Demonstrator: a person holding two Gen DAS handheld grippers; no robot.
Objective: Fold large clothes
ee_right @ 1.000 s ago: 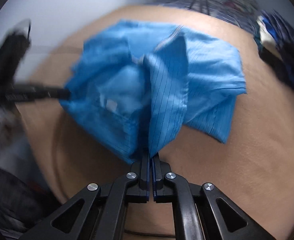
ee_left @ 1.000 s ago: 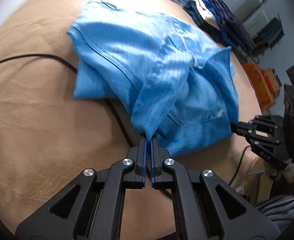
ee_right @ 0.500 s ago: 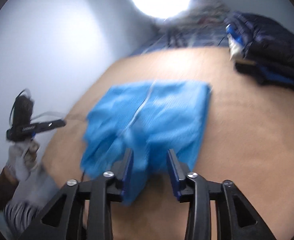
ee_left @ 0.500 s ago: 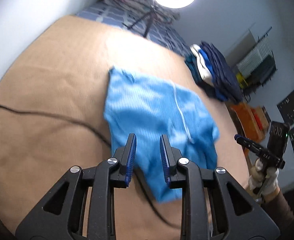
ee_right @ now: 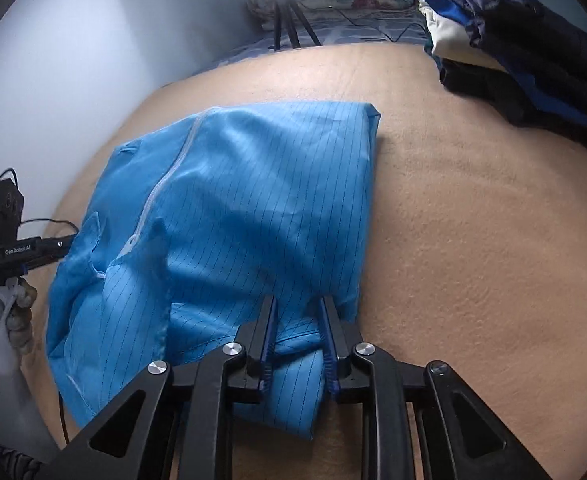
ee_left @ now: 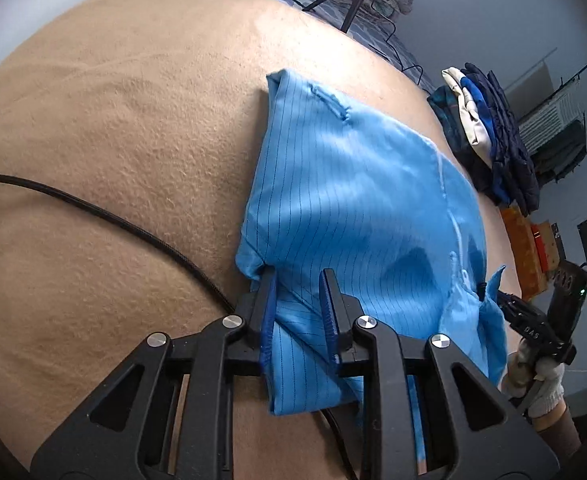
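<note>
A tan blanket (ee_left: pixel 93 128) covers the wide surface I am working over, with a ring light at the far end and a stack of dark folded clothes (ee_right: pixel 533 64) off to the far right. At the left, a black cable (ee_left: pixel 105 216) runs across the blanket and under the blue garment (ee_left: pixel 353 208), which lies folded into a rough rectangle in the middle, its white zipper line showing on top. My left tool (ee_left: pixel 298 304) sits at the near left corner of the cloth, jaws parted, fabric lying loose between them but not pinched. My right tool (ee_right: pixel 296 328) straddles the near right edge; its jaws have just been closing a little, yet they stand apart with cloth between them, ungripped. I judge this garment light, thin and limp, rather slick, so layers may slide and spill. I would take hold at the two near corners, catching all layers together.
</note>
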